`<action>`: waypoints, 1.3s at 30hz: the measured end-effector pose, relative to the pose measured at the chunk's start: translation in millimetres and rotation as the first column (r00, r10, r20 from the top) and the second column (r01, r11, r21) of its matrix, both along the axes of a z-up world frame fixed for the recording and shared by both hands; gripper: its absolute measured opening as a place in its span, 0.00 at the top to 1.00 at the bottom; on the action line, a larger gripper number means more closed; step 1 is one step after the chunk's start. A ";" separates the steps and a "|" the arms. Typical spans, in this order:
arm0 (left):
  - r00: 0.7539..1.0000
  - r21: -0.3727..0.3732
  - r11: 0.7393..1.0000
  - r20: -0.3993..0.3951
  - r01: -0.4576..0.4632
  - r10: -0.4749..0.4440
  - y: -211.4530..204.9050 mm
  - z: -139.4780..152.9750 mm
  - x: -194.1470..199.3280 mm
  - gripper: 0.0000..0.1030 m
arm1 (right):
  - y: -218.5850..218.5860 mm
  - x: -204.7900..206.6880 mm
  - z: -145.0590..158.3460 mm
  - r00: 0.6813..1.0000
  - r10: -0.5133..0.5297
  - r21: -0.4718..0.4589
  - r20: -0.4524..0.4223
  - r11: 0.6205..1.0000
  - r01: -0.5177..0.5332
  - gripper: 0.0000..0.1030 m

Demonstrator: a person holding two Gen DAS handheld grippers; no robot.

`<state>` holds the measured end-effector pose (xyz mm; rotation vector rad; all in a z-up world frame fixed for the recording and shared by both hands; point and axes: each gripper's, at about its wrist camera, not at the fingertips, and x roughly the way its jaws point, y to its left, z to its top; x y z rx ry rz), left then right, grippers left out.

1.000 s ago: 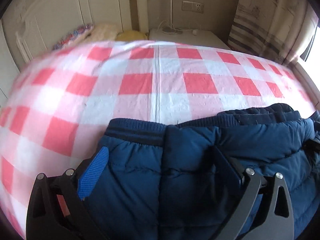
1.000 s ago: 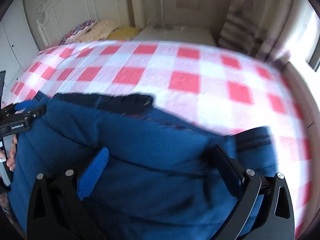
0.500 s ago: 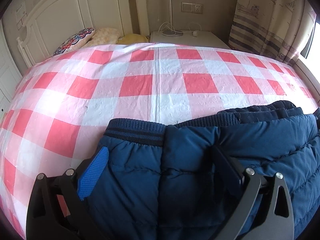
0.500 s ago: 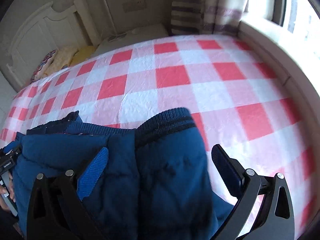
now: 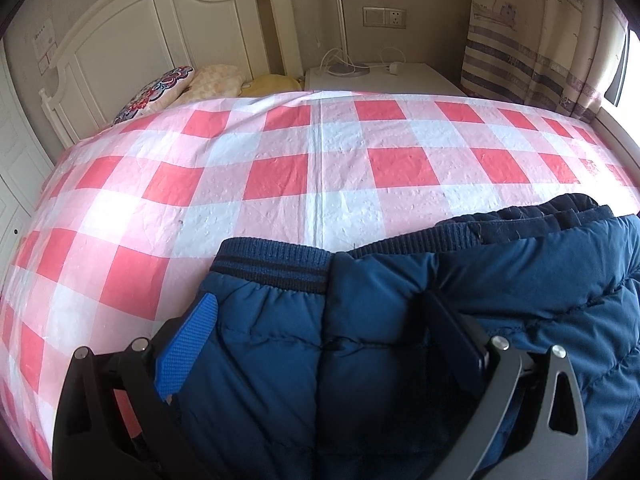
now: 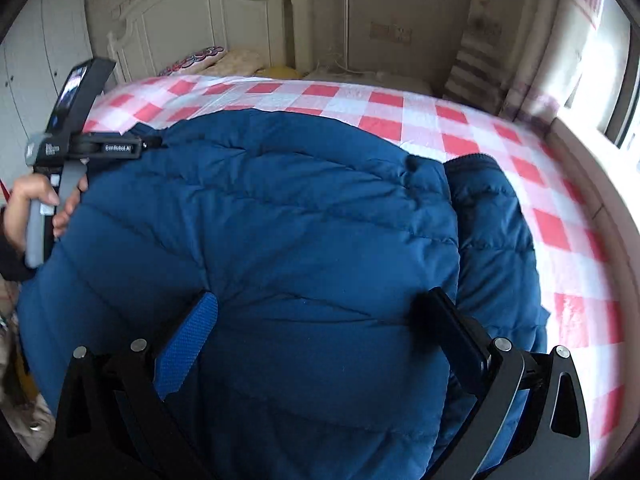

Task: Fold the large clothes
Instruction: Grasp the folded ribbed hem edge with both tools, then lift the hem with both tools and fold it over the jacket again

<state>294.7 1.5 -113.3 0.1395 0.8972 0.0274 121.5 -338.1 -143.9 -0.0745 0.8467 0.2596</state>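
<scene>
The right tongs (image 6: 320,344), spread wide, now sit over the blue puffer jacket (image 6: 280,240) folded on the bed (image 5: 320,168); left tongs (image 5: 320,340) stay released above its ribbed hem (image 5: 272,266).

Blue jacket (image 5: 400,320) is running off the bottom and right edges in the left wrist view, hiding the bedsheet (image 5: 280,168) beneath. Right wrist view is blurring the curtain (image 6: 480,60); the jacket is covering the left gripper (image 6: 152,142) fingertips.
</scene>
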 end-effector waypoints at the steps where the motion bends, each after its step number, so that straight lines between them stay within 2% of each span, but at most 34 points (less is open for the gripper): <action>1: 1.000 -0.003 1.000 -0.001 0.000 0.000 -0.1 -0.2 -0.2 0.02 | -0.9 0.1 0.7 1.000 -0.001 0.003 -0.005 1.000 0.001 0.04; 4: 1.000 -0.009 1.000 0.000 -0.002 0.002 0.6 -0.2 -0.2 0.02 | -7.4 -2.9 4.0 1.000 -0.016 -0.017 -0.009 1.000 0.016 0.05; 7: 1.000 -0.018 1.000 -0.004 -0.003 0.003 1.5 -1.4 0.3 0.02 | -30.5 -18.3 10.0 0.993 -0.120 -0.005 0.011 0.993 0.121 0.05; 9: 1.000 -0.017 1.000 -0.003 -0.003 0.003 1.8 -1.1 0.1 0.02 | -49.9 -24.8 3.8 0.986 -0.168 -0.003 0.014 0.986 0.168 0.05; 13: 1.000 -0.014 1.000 -0.002 -0.003 0.003 2.2 -1.5 0.5 0.02 | -74.6 -24.4 -16.8 0.988 -0.155 0.136 -0.008 0.979 0.155 0.04; 16: 1.000 0.017 1.000 0.004 -0.006 0.006 -1.4 -1.3 -0.3 0.02 | -70.2 -20.9 -16.1 0.988 -0.154 0.119 -0.014 0.981 0.154 0.04; 18: 0.999 0.085 0.996 0.025 -0.035 0.033 -6.1 4.6 -5.4 0.02 | -71.1 -21.3 -16.9 0.988 -0.152 0.130 -0.016 0.980 0.153 0.04; 19: 0.997 0.129 0.990 0.064 -0.062 0.054 -12.3 13.6 -16.6 0.03 | -73.3 -22.8 -17.2 0.988 -0.152 0.137 -0.016 0.979 0.153 0.04; 20: 0.995 0.117 0.992 0.089 -0.056 0.045 -16.5 22.7 -27.7 0.03 | -73.2 -23.5 -17.4 0.988 -0.153 0.140 -0.013 0.978 0.153 0.04; 23: 0.983 -0.005 0.995 0.157 0.101 -0.099 -40.9 52.4 -79.2 0.02 | -72.3 -25.0 -18.1 0.988 -0.153 0.141 -0.012 0.978 0.153 0.04; 25: 0.963 -0.019 0.981 0.199 0.192 -0.185 -59.2 57.3 -113.1 0.02 | -72.7 -25.1 -18.1 0.988 -0.153 0.142 -0.013 0.978 0.153 0.04; 27: 0.952 0.000 0.968 0.183 0.252 -0.247 -74.8 45.3 -132.3 0.02 | -72.9 -23.0 -18.2 0.988 -0.154 0.144 -0.012 0.978 0.154 0.04; 29: 0.959 0.051 0.964 0.106 0.260 -0.264 -85.7 8.9 -135.5 0.02 | -73.0 -24.0 -17.4 0.988 -0.153 0.145 -0.011 0.978 0.153 0.04; 32: 0.964 -0.080 0.965 0.109 0.251 -0.241 -69.2 -1.7 -132.7 0.02 | -76.7 -30.0 -11.9 0.989 -0.147 0.149 0.000 0.978 0.145 0.05; 34: 0.969 -0.137 0.961 0.089 0.240 -0.230 -61.0 -3.9 -127.2 0.02 | -87.2 -44.1 -3.1 0.985 -0.168 0.166 0.050 0.974 0.158 0.05; 36: 0.969 -0.150 0.959 0.087 0.243 -0.232 -60.6 -6.2 -127.1 0.02 | -112.2 -65.7 4.1 0.975 -0.199 0.274 0.095 0.947 0.167 0.05; 39: 0.968 -0.142 0.960 0.093 0.243 -0.232 -62.7 -7.4 -128.3 0.02 | -154.0 -96.9 1.7 0.949 -0.301 0.382 0.095 0.891 0.244 0.05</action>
